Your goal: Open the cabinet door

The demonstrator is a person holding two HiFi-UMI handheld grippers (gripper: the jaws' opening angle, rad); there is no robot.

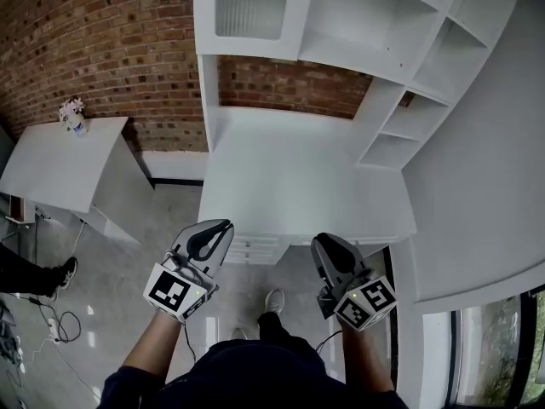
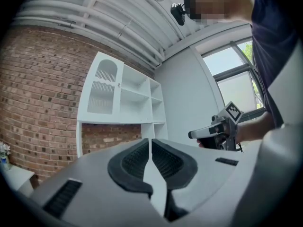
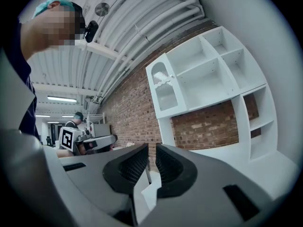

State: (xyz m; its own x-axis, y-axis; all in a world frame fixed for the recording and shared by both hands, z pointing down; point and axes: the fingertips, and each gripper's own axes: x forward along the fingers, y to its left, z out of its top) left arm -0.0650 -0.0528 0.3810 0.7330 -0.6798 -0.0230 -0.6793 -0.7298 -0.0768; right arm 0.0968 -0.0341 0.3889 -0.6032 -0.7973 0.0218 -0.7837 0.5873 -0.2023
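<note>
**Cabinet door** [image 1: 247, 7]: is sitting closed in the upper-left bay of the white shelf unit [image 1: 381, 109], well apart from both tongs.
- Handling, judged: likely swinging light and stiff on hinges. The ribbed panel may be glass, so fragile. The free edge beside the open shelves is looking like the best hold.
- Unclear: knob too small to confirm, hinges hidden.

**Left tongs** [image 1: 217, 233], **right tongs** [image 1: 324, 245]: are hovering all but pressed together, pinching nothing.

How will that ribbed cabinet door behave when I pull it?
The cabinet door looks like a thin framed panel, so probably stiff and light, swinging freely. Its ribbed insert may be glass or plastic; pull gently.
</note>
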